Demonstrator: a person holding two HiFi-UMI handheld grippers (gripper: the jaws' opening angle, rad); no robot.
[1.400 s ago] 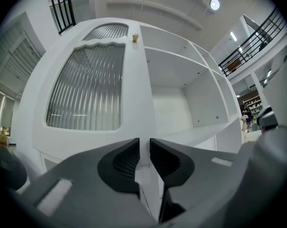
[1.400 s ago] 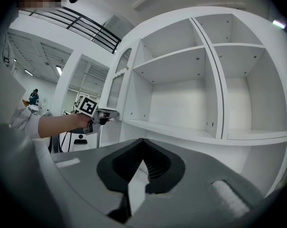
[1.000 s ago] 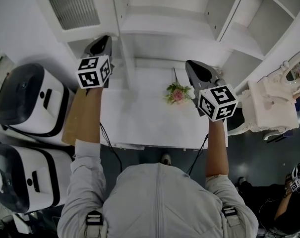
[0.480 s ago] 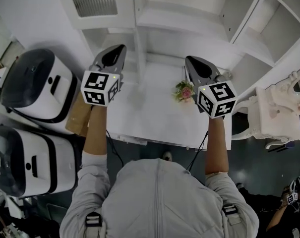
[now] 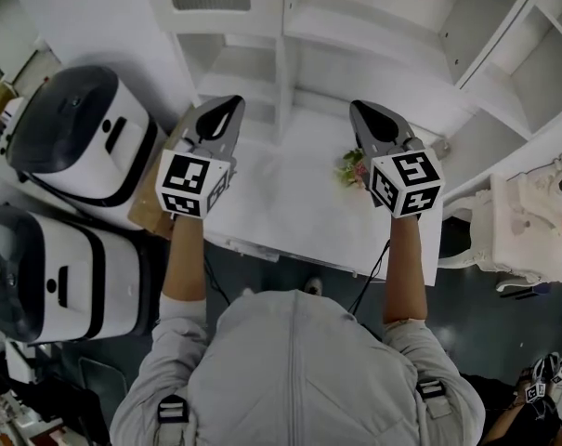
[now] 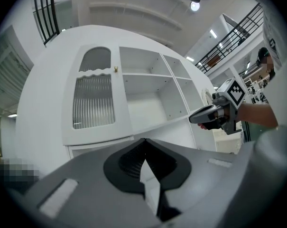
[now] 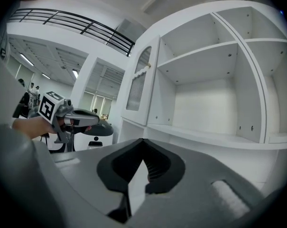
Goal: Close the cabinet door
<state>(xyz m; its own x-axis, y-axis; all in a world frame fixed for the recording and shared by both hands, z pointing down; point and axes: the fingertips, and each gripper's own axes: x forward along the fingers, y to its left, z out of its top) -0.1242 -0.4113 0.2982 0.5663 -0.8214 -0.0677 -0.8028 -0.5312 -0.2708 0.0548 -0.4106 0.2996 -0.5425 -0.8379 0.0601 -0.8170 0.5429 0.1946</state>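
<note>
Position of the task item: the cabinet door (image 6: 93, 101), with its ribbed glass pane and small knob (image 6: 116, 69), stands at the far left of the white cabinet (image 5: 355, 26), just left of the open shelves. It is beyond and slightly left of the left tool (image 5: 230, 105), and neither tool touches it.

Tool state: I read the left tool's jaws as together with nothing between them. The right tool (image 5: 360, 110) reads the same, tips met and empty. Both are held level over the white surface (image 5: 281, 203), well apart from each other and pointing at the cabinet.

Other items: a small bunch of flowers (image 5: 352, 168) lies on the surface just beside the right tool. Two white-and-dark appliances (image 5: 76, 133) stand to the left.

Limits of view: the head view cuts off most of the door at the top edge. I cannot tell how far the door stands from shut. The cabinet's right side is also cut off.
</note>
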